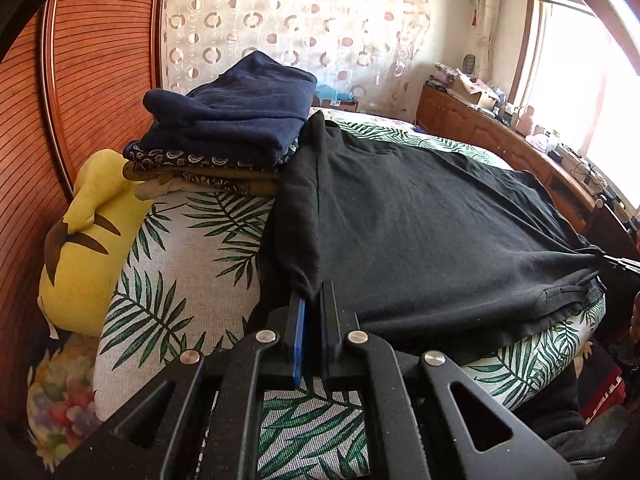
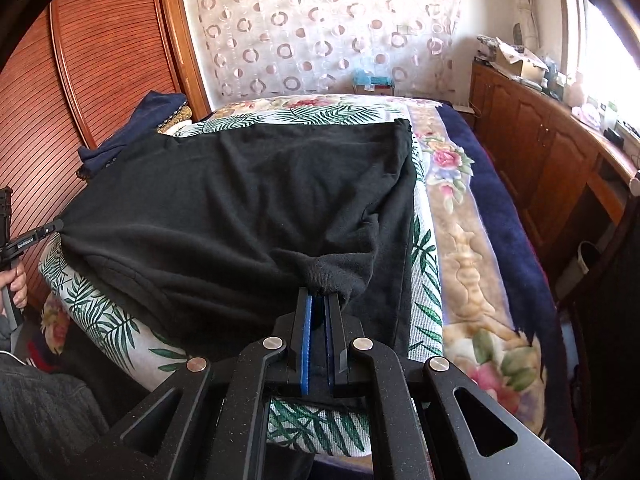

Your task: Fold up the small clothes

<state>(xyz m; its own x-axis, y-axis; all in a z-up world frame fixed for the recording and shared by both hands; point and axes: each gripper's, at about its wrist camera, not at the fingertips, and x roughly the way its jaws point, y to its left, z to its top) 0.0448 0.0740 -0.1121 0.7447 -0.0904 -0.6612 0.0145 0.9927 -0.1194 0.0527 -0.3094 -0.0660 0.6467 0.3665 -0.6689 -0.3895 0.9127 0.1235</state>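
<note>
A black sweatshirt [image 1: 420, 220] lies spread on a leaf-print cushion [image 1: 192, 280] on the bed. My left gripper [image 1: 314, 290] is shut on the cuff of its near sleeve. My right gripper [image 2: 320, 294] is shut on the other sleeve's cuff, bunched at the fingertips. The sweatshirt [image 2: 240, 200] fills the middle of the right wrist view. The right gripper shows at the far right edge of the left wrist view [image 1: 620, 262], and the left one at the far left of the right wrist view [image 2: 36, 236].
A stack of folded dark blue and patterned clothes [image 1: 224, 128] sits at the cushion's far left. A yellow plush toy [image 1: 88, 232] leans on the wooden headboard [image 1: 80, 60]. A floral blanket [image 2: 472, 240] covers the bed. A wooden cabinet [image 2: 552, 152] with clutter stands under the window.
</note>
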